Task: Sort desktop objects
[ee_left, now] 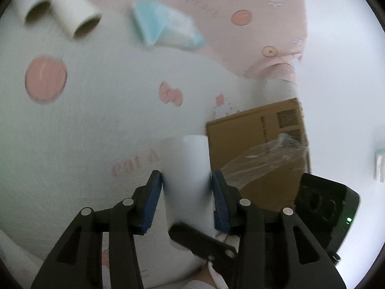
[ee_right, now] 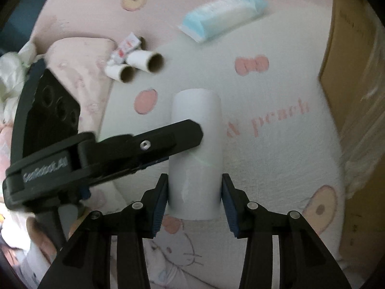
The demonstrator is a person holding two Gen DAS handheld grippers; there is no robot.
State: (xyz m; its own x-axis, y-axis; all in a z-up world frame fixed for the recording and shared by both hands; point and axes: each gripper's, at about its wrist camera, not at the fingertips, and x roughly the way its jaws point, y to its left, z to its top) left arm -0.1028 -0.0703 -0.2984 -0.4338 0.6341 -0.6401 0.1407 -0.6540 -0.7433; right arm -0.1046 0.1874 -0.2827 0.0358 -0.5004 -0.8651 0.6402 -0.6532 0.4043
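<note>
A white paper tube (ee_left: 190,168) is held off a pink-and-white printed cloth (ee_left: 96,120), with both grippers at it. In the right wrist view my right gripper (ee_right: 194,185) is shut on the tube's (ee_right: 196,110) near end, both blue pads against its sides. The left gripper's black finger (ee_right: 168,137) crosses the tube's middle from the left. In the blurred left wrist view the tube stands between the pads of my left gripper (ee_left: 186,180), with a thin gap at the right pad, so it is open. The right gripper's finger (ee_left: 199,240) shows below the tube.
Two cardboard rolls (ee_right: 146,62) and a small red-and-white tube (ee_right: 125,48) lie at the far left. A blue-and-white soft pack (ee_right: 223,16) lies beyond. A brown cardboard box (ee_right: 349,72) with clear film stands at the right. A crumpled white bag (ee_right: 12,72) is at the left edge.
</note>
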